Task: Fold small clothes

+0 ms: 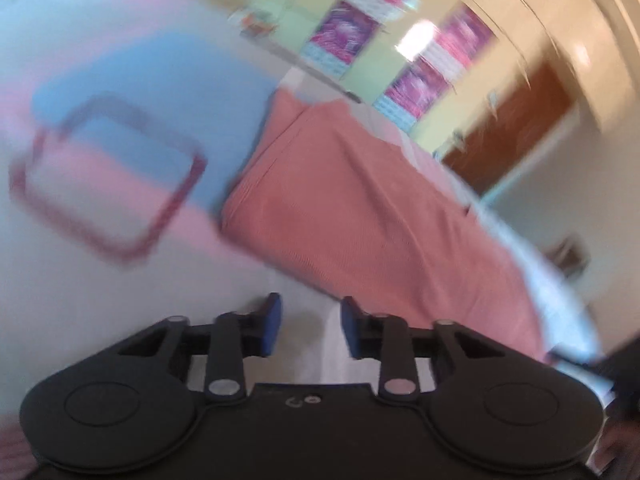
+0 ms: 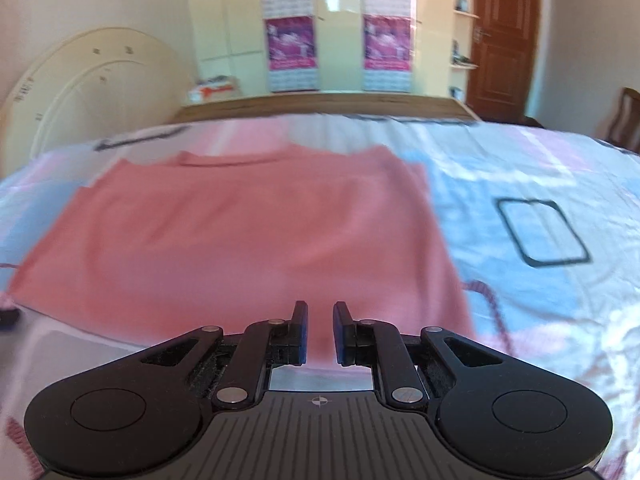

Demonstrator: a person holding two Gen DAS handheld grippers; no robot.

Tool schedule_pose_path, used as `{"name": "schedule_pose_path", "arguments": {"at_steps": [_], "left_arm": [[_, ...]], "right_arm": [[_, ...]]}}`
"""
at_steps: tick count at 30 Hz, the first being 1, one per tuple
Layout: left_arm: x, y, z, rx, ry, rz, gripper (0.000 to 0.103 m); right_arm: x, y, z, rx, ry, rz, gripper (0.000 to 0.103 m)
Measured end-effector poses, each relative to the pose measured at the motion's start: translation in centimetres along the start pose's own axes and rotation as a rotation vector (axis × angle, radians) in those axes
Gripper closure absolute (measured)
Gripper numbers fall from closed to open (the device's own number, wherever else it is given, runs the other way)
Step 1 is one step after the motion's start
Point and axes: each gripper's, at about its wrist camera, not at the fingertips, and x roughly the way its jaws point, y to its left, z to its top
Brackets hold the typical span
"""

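Note:
A salmon-pink garment [image 2: 240,240] lies spread flat on the bed, neckline toward the far side. In the left wrist view it [image 1: 360,208] runs diagonally, and the picture is blurred and tilted. My left gripper [image 1: 310,328] is open and empty, above the bedsheet just short of the garment's near edge. My right gripper [image 2: 320,330] is open with a narrow gap and empty, hovering over the garment's near hem.
The bedsheet [image 2: 540,184] is white, pink and blue with square outlines [image 2: 542,232]. A wooden footboard [image 2: 320,102] stands at the far side, with a wardrobe with posters [image 2: 290,52], a brown door [image 2: 504,36] and a chair [image 2: 624,116] beyond.

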Motion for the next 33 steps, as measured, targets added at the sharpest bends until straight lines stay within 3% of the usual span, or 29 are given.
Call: {"name": "schedule_pose_path", "arguments": {"at_steps": [4,5,7,11,14,16,19,22,24,26,33], "left_arm": [[1.2,2.5,0.3,-0.246,-0.068,-0.081,0.073],[1.8,2.8,0.6,-0.28,-0.079,-0.096,0.073],[2.9,3.1,1.4,-0.319,-0.1,-0.114,0.069],[4.9,2.6,2.8,-0.33,-0.139,-0.117,0.069],[6.4,2.8,3.7,-0.345,-0.152,-0.105,0.079],[7.3,2.8,4.1,-0.364,-0.136,-0.112,0.095],[7.2,3.2,4.8,-0.365,-0.163,-0.204,0.096],[5.8,3.1,4.3,-0.33,-0.209,-0.232,0.096],[5.7,3.5,3.6,-0.306,-0.211,-0.183,0.095],[6.3,4.3,2.9,-0.363,-0.197,-0.138,0.093],[7.1,3.4,3.5,-0.412,-0.225,-0.091,0.091]], "right_arm": [[1.1,2.5,1.0,0.018,0.002,0.048,0.09],[1.5,2.9,1.4,0.03,-0.001,0.059,0.1],[2.4,3.7,2.3,0.061,-0.014,0.093,0.103],[5.3,5.6,4.4,0.087,-0.004,0.128,0.103],[7.6,6.9,5.5,0.101,0.032,0.153,0.103],[8.7,7.7,5.9,0.089,0.05,0.164,0.103],[9.4,8.4,5.8,0.074,0.06,0.167,0.103],[9.7,8.2,5.7,0.085,0.054,0.194,0.103],[10.8,8.2,5.3,0.074,0.08,0.189,0.103],[12.2,7.9,4.7,0.086,0.126,0.179,0.103],[13.0,6.9,4.5,0.113,0.103,0.205,0.103]]}}
